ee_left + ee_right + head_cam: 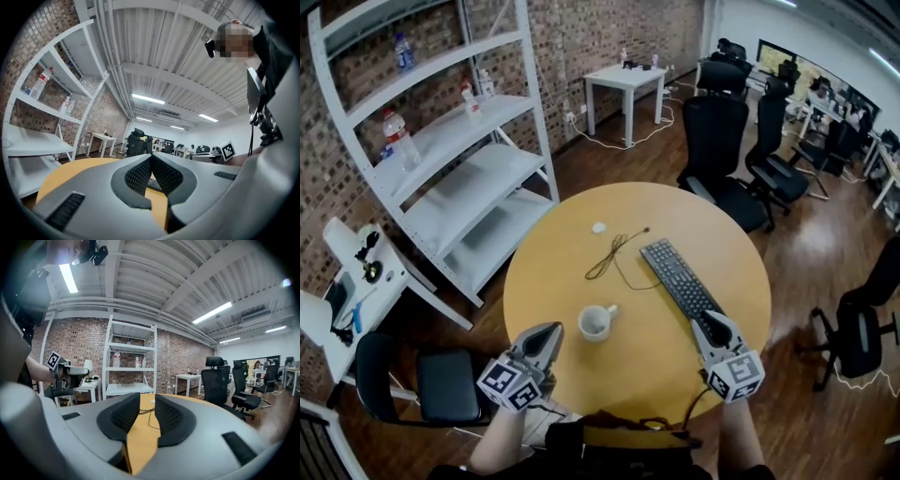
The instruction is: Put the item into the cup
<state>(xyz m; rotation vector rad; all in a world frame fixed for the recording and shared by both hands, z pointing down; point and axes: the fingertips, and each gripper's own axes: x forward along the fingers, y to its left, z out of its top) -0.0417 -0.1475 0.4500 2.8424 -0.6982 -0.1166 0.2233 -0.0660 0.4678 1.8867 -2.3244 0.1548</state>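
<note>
A white cup (594,322) stands upright on the round yellow table (572,216), near its front. A small white round item (598,228) lies farther back on the table and shows beyond my right jaws in the right gripper view (152,401). My left gripper (549,330) hovers at the table's front left edge, just left of the cup, its pads meeting at the tips with nothing held (151,156). My right gripper (711,319) is at the front right by the keyboard's near end, open and empty (147,400).
A black keyboard (679,277) lies diagonally on the right half of the table, and a thin dark cable (614,253) curls beside it. White shelves (459,159) stand to the left. Black office chairs (717,141) are behind, and another chair (441,384) is at the lower left.
</note>
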